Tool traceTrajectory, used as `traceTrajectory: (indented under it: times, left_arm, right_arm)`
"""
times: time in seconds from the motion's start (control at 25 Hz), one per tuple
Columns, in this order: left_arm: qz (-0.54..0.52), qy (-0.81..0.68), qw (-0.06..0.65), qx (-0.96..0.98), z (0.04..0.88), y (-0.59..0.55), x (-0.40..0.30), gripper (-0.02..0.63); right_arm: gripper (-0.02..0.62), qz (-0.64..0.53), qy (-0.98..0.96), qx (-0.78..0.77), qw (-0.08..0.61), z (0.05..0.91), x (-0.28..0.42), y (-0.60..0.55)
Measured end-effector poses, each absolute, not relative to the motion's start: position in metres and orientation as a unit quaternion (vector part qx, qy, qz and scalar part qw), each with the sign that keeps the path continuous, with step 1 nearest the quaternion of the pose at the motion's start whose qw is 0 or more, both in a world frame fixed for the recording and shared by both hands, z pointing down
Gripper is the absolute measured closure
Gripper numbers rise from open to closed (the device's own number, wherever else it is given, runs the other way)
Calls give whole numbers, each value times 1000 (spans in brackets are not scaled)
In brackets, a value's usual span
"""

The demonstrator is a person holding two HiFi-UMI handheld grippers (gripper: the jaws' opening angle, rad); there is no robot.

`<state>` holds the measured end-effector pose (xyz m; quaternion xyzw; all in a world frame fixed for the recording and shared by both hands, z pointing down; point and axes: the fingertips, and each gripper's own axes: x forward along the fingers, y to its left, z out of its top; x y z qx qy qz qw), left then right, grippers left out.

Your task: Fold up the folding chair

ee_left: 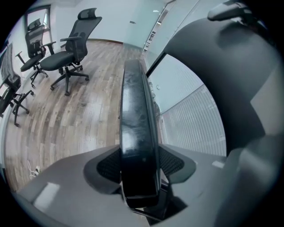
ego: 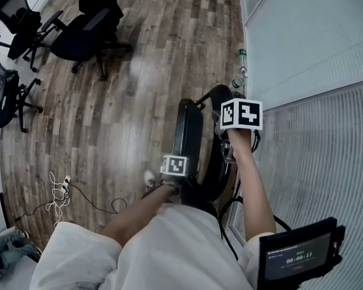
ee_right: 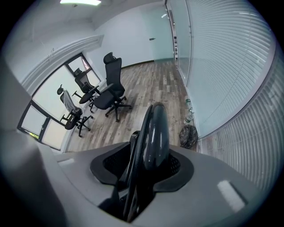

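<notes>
The black folding chair stands nearly flat beside the wall, its seat (ego: 187, 132) on the left and its rounded backrest (ego: 216, 155) on the right, a narrow gap between them. My left gripper (ego: 181, 171) reaches down onto the seat's near edge. In the left gripper view the glossy seat (ee_left: 137, 119) fills the space between the pads (ee_left: 108, 166), so the left gripper (ee_left: 140, 165) is shut on it. My right gripper (ego: 226, 134) is shut on the backrest's edge (ee_right: 155, 133), with a frame tube (ee_right: 132, 155) beside it between the right gripper's (ee_right: 142, 167) pads.
A glass wall with blinds (ego: 310, 118) runs close along the chair's right. Bottles (ego: 240, 59) and a dark bag (ee_right: 188, 135) stand at its foot. Office chairs (ego: 84, 33) sit far left. A power strip with cables (ego: 61, 189) lies on the wood floor.
</notes>
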<state>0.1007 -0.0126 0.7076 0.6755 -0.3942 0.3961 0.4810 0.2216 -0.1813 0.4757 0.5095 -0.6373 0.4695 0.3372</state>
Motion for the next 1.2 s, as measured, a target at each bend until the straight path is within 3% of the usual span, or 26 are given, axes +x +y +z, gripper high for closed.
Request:
traceTrajectory:
  times: [0.52,1.2]
  left_arm:
    - [399,-404,444,693,685,-12,108,377]
    - [397,-298,447,744,674,11,165,385]
  right_arm:
    - [425,461,-637,515,340,463,208,-181]
    - [360,456,-650,506,338,456,200,-182]
